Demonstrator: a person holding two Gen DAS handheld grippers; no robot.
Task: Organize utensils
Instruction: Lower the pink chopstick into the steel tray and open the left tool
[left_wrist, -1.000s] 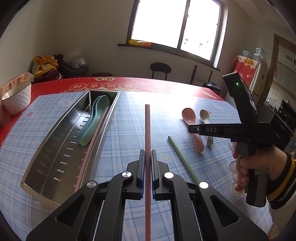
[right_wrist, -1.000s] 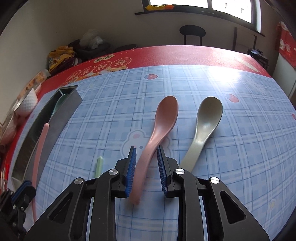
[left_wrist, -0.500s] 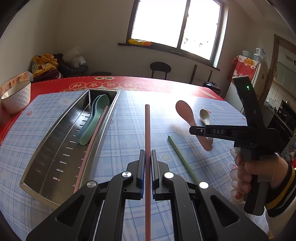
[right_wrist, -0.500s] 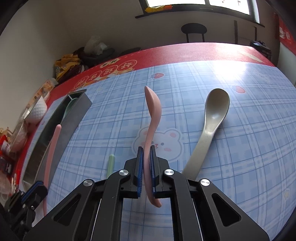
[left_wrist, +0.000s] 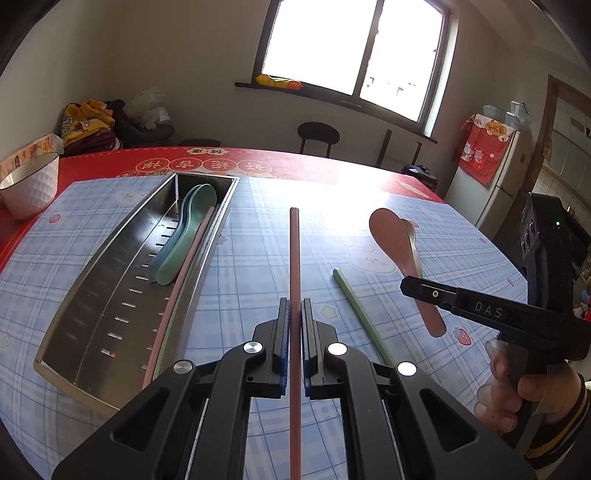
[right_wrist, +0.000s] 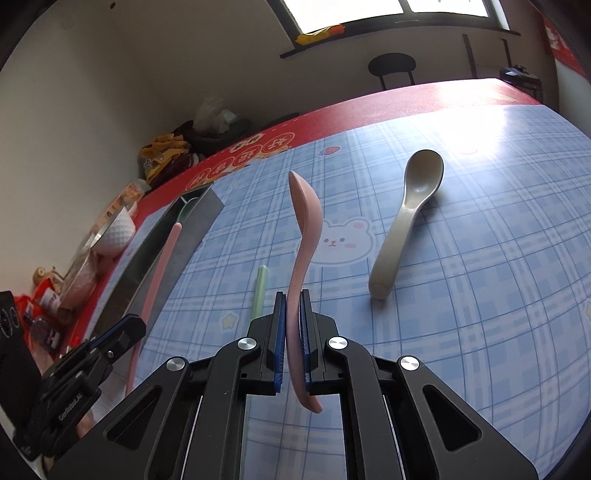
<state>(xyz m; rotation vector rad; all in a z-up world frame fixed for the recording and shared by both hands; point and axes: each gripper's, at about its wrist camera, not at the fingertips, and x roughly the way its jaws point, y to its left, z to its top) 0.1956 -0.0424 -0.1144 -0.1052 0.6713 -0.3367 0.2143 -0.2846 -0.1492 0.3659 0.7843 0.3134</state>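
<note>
Lettering "DAS" marks the right tongs (left_wrist: 413, 286), clamped on pink spoon (left_wrist: 391, 236).

The left gripper (left_wrist: 294, 314) clamps a pink chopstick (left_wrist: 294, 258). To its right, the right gripper (left_wrist: 412, 286) pinches a pink spoon (left_wrist: 391, 236) above the tablecloth (left_wrist: 251, 258), beside a green chopstick (left_wrist: 354, 299).
</note>
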